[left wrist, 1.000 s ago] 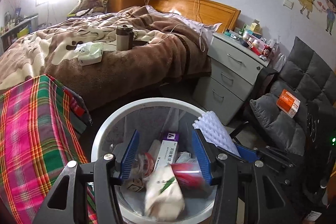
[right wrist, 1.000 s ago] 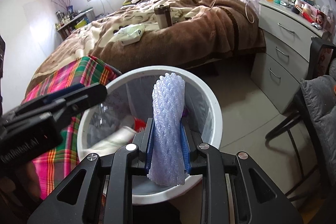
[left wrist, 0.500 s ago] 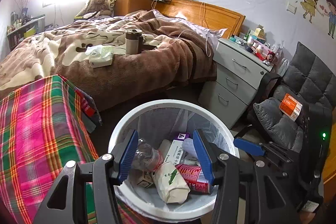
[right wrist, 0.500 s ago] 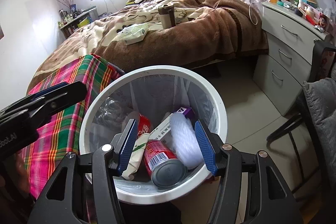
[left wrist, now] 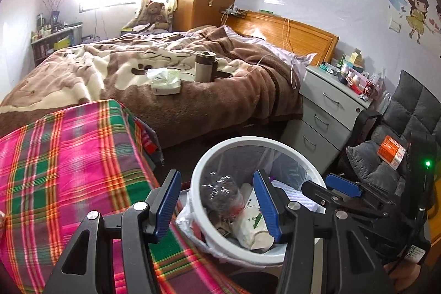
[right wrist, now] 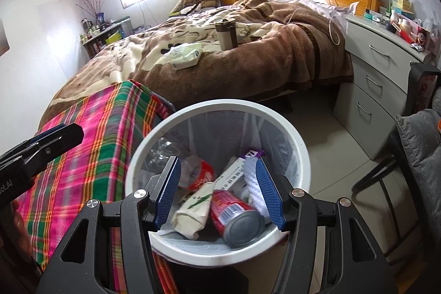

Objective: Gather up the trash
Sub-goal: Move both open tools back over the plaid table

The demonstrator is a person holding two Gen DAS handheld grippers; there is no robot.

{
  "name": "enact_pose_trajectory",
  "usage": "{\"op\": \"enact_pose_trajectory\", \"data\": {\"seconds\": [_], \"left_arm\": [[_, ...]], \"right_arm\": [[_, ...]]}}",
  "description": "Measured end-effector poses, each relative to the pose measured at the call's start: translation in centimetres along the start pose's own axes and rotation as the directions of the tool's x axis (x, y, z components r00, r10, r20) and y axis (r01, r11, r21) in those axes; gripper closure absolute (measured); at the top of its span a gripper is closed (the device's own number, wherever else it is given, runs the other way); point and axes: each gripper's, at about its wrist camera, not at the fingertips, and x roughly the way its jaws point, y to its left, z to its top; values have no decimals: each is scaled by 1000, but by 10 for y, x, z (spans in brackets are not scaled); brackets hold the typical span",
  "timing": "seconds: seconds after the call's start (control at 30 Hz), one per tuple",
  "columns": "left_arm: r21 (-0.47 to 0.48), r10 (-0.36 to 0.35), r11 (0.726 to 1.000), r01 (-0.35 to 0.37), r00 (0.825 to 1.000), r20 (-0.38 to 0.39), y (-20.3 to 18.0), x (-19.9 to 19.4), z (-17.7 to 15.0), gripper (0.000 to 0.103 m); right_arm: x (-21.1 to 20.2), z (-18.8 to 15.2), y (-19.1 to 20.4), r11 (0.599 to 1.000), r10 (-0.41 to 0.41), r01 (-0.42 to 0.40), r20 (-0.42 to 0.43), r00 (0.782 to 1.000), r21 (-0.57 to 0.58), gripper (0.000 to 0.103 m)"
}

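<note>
A white round trash bin (right wrist: pixel 299 145) with a clear liner stands on the floor; it also shows in the left wrist view (left wrist: pixel 256 141). Inside lie a red can (right wrist: pixel 234 216), a crumpled paper wrapper (right wrist: pixel 193 211), a medicine box (right wrist: pixel 234 172), a clear plastic bottle (left wrist: pixel 220 192) and the white foam net (right wrist: pixel 252 183). My right gripper (right wrist: pixel 217 192) is open and empty just above the bin. My left gripper (left wrist: pixel 217 204) is open and empty over the bin's left rim.
A plaid-covered surface (left wrist: pixel 69 156) lies left of the bin. The bed (left wrist: pixel 165 79) behind holds a tissue pack (left wrist: pixel 165 80) and a thermos (left wrist: pixel 204 66). A grey nightstand (left wrist: pixel 328 112) and a dark chair (left wrist: pixel 399 128) with an orange box (left wrist: pixel 391 152) stand right.
My right gripper opened and let the white foam net fall into the bin. Both grippers have drawn back and up; the left one has shifted left.
</note>
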Motion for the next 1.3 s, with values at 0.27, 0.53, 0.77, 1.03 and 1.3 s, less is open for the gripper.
{"op": "enact_pose_trajectory", "data": {"seconds": [0.27, 0.53, 0.77, 1.03, 1.3], "left_arm": [[-37, 51, 998, -50, 998, 28, 32, -27, -9, 48], [-79, 126, 989, -122, 990, 60, 68, -53, -18, 48], [-122, 205, 973, -194, 975, 86, 105, -80, -31, 47], [-185, 301, 942, -280, 949, 99, 152, -109, -45, 45], [-252, 385, 900, -355, 920, 76, 199, -131, -63, 44]], "right_arm": [[-2, 2, 23, 1000, 26, -25, 22, 999, -18, 45], [-4, 2, 54, 996, 68, -65, 43, 997, -60, 45], [-3, 0, 86, 987, 127, -120, 63, 990, -104, 45], [2, -5, 137, 962, 207, -189, 73, 976, -198, 45], [7, -8, 176, 932, 278, -257, 51, 959, -255, 45]]}}
